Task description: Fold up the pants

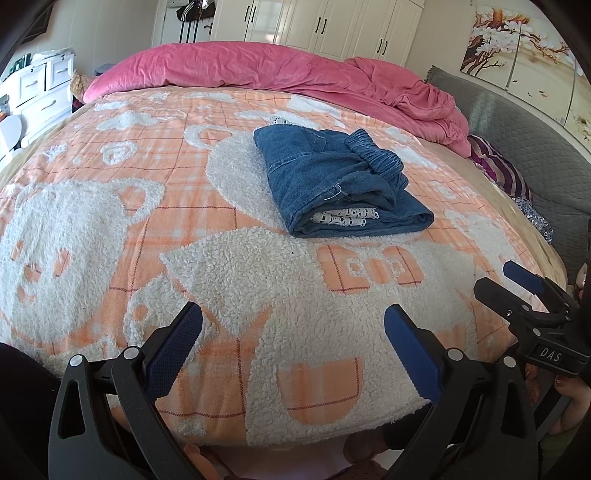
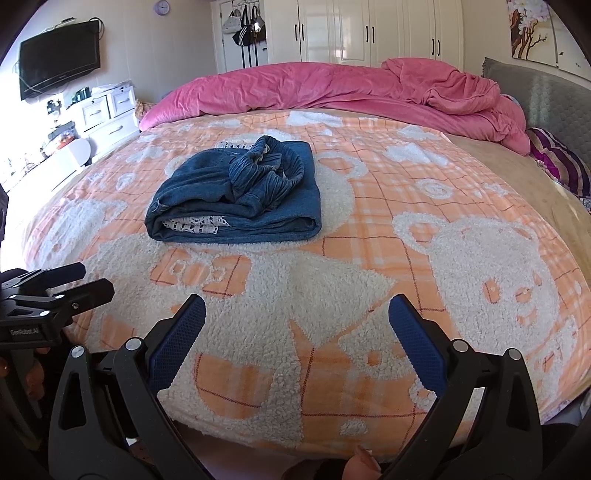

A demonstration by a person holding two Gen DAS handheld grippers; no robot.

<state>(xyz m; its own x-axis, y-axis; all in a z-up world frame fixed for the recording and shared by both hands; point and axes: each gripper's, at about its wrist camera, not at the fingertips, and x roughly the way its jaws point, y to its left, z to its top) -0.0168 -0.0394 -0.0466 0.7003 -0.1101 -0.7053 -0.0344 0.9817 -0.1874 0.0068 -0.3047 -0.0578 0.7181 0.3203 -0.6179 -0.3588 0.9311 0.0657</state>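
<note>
Soft, limp denim pants (image 1: 332, 184), best gripped along the thick folded edge, are seen bundled on the blanket (image 1: 229, 266), both grippers (image 1: 293, 350) (image 2: 295, 343) held agape, empty.

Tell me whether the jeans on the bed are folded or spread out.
Folded. The jeans sit as a compact layered bundle on the blanket, waistband bunched on top, lace trim showing between layers; neither claw touches them.

Left wrist view: low over the bed's near edge, facing across the blanket (image 1: 258, 280) toward the wardrobe (image 1: 332, 26)
Right wrist view: alongside, to the right, same heading, equally low
Shared: folded pants (image 1: 332, 184) mid-bed, pink duvet (image 2: 332, 88), each other's gripper at frame edge
</note>
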